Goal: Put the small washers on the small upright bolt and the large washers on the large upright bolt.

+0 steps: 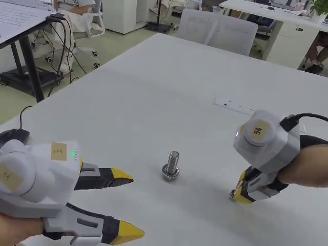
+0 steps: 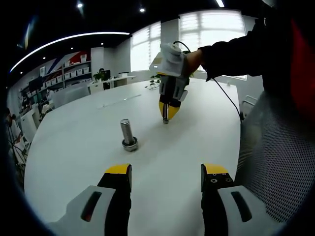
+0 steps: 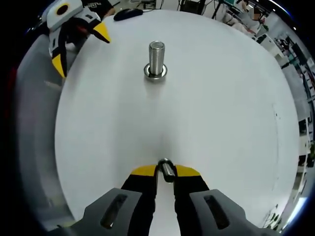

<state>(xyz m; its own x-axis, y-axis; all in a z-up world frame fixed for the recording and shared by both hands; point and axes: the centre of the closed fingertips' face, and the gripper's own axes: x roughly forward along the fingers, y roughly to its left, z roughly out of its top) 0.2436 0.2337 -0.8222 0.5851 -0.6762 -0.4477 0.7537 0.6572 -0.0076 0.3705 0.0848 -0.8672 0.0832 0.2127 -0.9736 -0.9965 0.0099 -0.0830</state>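
Large bolt [image 1: 172, 163] stands upright in the head view, well in from the left edge of the bench [image 1: 179, 92], with a washer [image 1: 170, 175] lying round its foot; how many rings are stacked there I cannot tell. The left gripper [image 1: 134, 206] sits to the bolt's left with its yellow-tipped jaws spread wide and nothing between them. The right gripper [image 1: 236, 195] is on the bolt's other side, tipped down so its jaw tips meet the bench top, pinching a small metal piece [image 1: 232, 195]. A flat white strip [image 1: 233, 106] lies farther back on the bench.

From the left gripper view, the left gripper [image 2: 166, 171] shows both jaws far apart over bare bench [image 2: 74, 132]. Beyond them is the large bolt [image 2: 126, 132] with the washer [image 2: 130, 145] at its base, and past it the right gripper [image 2: 166, 114] points straight down at the surface, the small metal piece [image 2: 166, 120] at its tip.

From the right gripper view, the right gripper [image 3: 166, 173] has its jaws drawn narrow onto the small metal piece [image 3: 166, 167], a short cylinder that may be a small bolt. Ahead stands the large bolt [image 3: 156, 53] with the washer [image 3: 155, 73] round its foot, and the left gripper [image 3: 81, 51] is near the bench's edge, jaws parted.
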